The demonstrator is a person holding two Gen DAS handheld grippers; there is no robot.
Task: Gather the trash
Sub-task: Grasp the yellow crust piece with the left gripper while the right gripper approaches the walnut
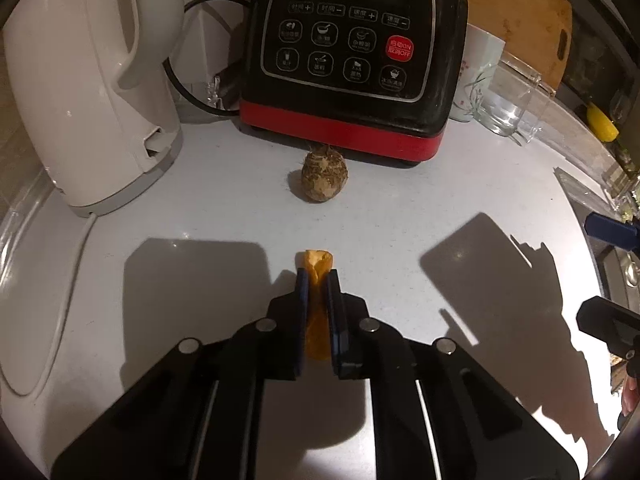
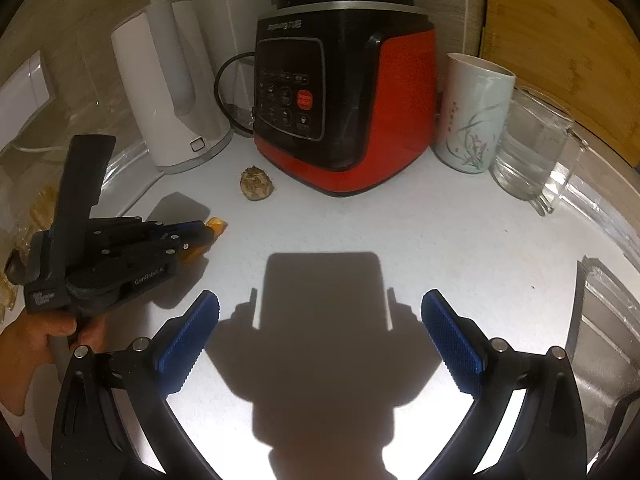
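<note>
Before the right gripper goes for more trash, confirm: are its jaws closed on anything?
No: the right gripper stands wide open over bare counter, nothing between its blue pads.

This was a home kitchen. A white bench [image 2: 400, 232] carried a white electric kettle [image 2: 172, 92], a red and black blender base [image 2: 360, 120] with a touch panel, a painted cup [image 2: 472, 116] and a glass jug [image 2: 532, 156]. A wooden cutting board [image 2: 560, 40] leaned on the wall, and a steel sink edge [image 2: 600, 320] showed at the right.
</note>
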